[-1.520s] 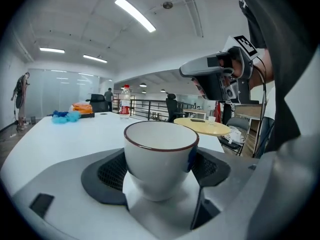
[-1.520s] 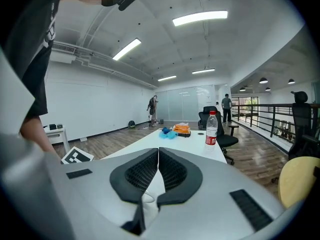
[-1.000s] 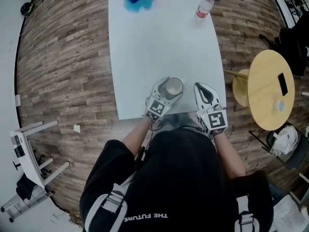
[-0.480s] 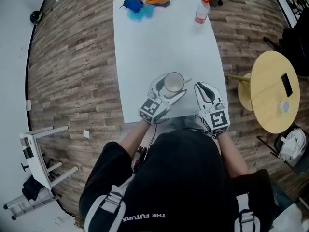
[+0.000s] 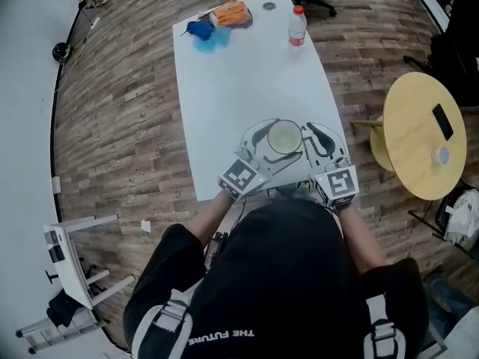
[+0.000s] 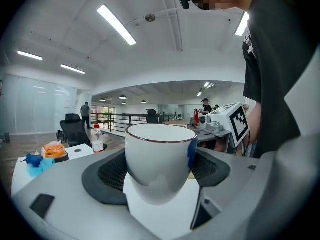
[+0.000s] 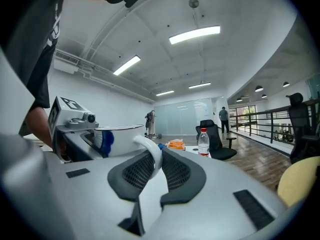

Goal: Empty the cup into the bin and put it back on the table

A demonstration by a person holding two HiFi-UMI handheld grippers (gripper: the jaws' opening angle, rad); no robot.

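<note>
A white cup (image 5: 284,136) with a dark rim is held upright over the near end of the white table (image 5: 239,81). My left gripper (image 5: 273,145) is shut on its body; the left gripper view shows the cup (image 6: 160,159) filling the gap between the pads. Just right of the cup, my right gripper (image 5: 315,135) has its jaws opening, with the cup's handle (image 7: 150,151) lying between them. What is inside the cup cannot be made out.
At the table's far end stand a water bottle (image 5: 297,25), an orange packet (image 5: 228,12) and a blue object (image 5: 200,30). A round yellow side table (image 5: 415,137) with a phone (image 5: 441,121) is to the right. A white rack (image 5: 67,253) stands on the floor at the left.
The left gripper has carried the cup to the right, up against the right gripper. The right gripper's jaws, shut and apart from the cup before, now stand either side of the handle.
</note>
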